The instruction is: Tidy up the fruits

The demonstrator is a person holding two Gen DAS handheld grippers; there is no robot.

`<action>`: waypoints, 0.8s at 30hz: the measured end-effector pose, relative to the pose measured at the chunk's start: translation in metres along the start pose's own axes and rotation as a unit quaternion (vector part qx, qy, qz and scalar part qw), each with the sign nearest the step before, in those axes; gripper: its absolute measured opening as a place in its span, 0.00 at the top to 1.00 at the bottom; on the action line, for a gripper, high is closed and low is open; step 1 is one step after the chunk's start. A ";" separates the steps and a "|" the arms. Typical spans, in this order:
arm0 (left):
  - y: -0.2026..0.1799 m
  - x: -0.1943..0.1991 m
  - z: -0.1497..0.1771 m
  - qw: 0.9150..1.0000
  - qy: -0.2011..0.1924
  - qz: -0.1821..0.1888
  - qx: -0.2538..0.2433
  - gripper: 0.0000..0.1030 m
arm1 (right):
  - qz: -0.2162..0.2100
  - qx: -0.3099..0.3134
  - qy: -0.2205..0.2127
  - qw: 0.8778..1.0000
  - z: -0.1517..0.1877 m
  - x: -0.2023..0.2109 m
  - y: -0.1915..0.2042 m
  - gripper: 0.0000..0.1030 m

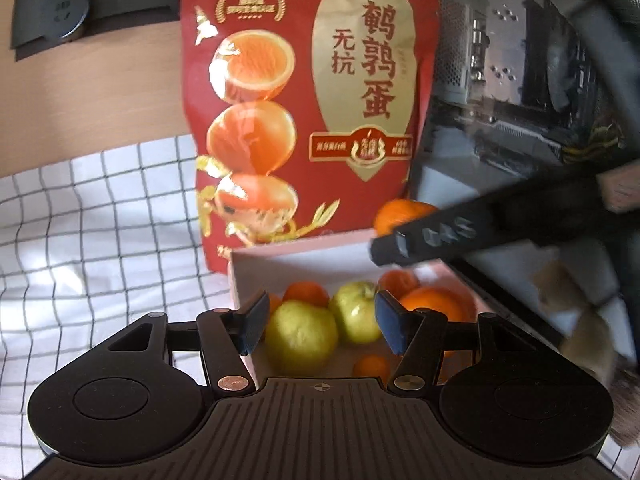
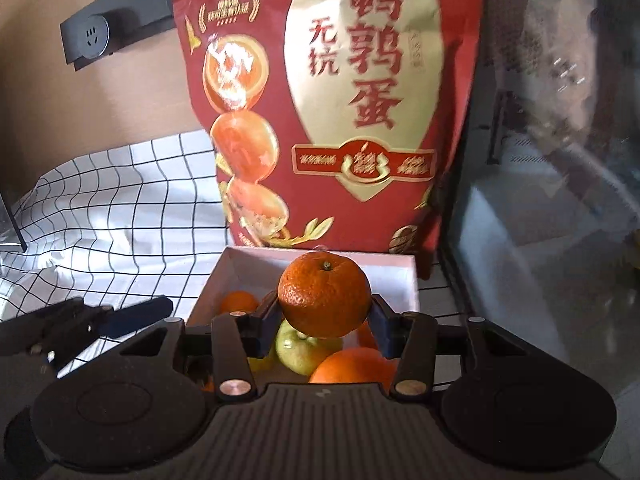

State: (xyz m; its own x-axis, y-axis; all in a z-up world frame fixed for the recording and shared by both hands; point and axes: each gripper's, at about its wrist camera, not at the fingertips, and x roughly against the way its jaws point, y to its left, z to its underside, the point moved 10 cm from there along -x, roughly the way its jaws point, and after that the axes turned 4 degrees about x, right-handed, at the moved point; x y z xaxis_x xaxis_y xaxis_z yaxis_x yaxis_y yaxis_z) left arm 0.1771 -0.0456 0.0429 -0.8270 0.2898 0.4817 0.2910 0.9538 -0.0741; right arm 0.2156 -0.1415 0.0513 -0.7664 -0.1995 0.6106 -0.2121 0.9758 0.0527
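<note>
Right fingers (image 2: 268, 320) around one orange (image 2: 325, 295)

Light is warm and fairly dim, w/ bright patches on the checked cloth (image 2: 120, 216) left of the red pouch (image 2: 320, 120). Glare burns out the top printed egg on the pouch in the right wrist view; softer sheen in the left wrist view. Glass case (image 1: 520, 80) right of the pouch reflects and smears. Motion blur on the right gripper (image 1: 404, 248) crossing below-right of the pouch. Fisheye bends the cloth grid and the wall strip (image 1: 120, 12) left of the pouch. Fruit in the box (image 1: 280, 264) below the pouch sits shaded.
</note>
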 end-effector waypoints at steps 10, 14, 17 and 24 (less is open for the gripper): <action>0.071 0.065 0.080 0.995 0.000 -0.021 0.099 0.38 | 0.003 0.008 0.011 1.000 0.012 -0.068 0.016 0.54; 0.087 0.090 0.101 0.992 -0.010 -0.058 0.112 0.38 | 0.014 0.009 0.003 1.000 0.014 -0.064 0.011 0.48; 0.085 0.100 0.115 0.991 -0.013 -0.079 0.109 0.38 | -0.010 -0.006 -0.026 1.000 0.020 -0.030 0.009 0.40; 0.060 0.090 0.143 0.992 0.013 -0.094 0.077 0.38 | -0.050 0.025 -0.023 0.998 0.110 0.053 0.030 0.25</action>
State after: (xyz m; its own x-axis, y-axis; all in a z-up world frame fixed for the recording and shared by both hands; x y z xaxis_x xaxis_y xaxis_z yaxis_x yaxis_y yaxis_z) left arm 0.0513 0.0487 -0.0426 -0.8468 0.1045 0.5215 0.0538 0.9923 -0.1114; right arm 0.1019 -0.1331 -0.0012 -0.7671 -0.3011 0.5665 -0.3181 0.9453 0.0718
